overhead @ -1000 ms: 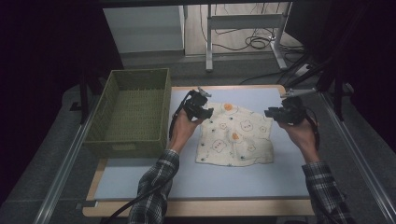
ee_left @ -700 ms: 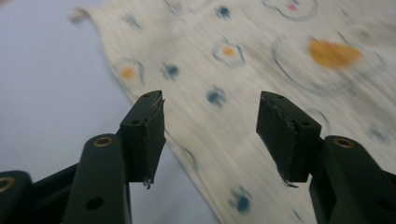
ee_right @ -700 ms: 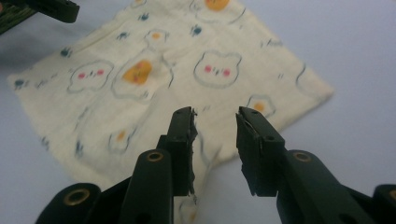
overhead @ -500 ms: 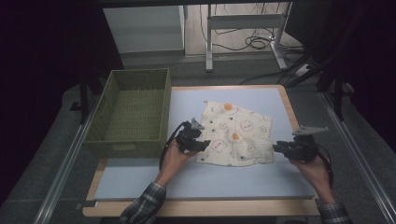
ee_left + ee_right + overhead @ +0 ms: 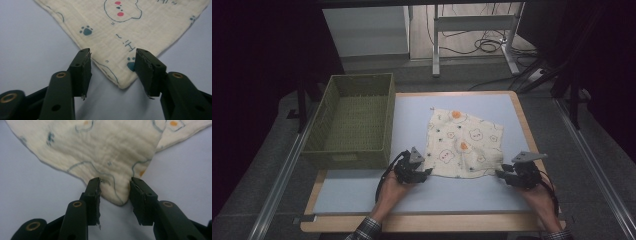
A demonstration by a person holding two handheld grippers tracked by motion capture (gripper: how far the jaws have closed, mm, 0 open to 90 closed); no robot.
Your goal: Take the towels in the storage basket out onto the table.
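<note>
A wooden table point(image 5: 517, 107) carries a pale blue mat point(image 5: 412, 105) that covers most of its top. On the left part of the mat stands a green basket point(image 5: 354, 152), with its long side running away from the person. To the right of the basket, apart from it, a cream cloth point(image 5: 464, 142) with printed bears, paws and orange spots lies spread on the mat, a little rumpled in its middle.

The left gripper point(image 5: 424, 172) is at the near left corner of the cloth. In the left gripper view its two black jaws stand apart, and the cloth corner point(image 5: 125, 83) lies flat on the mat between them; the pads do not press on it.

The right gripper point(image 5: 500, 174) is at the near right corner. Its jaws have just been opening. In the right gripper view the cloth corner point(image 5: 120, 198) sits between the jaws, which are released; the right jaw seems to be almost at the cloth edge, but the view is dark there and I cannot tell if it touches.
</note>
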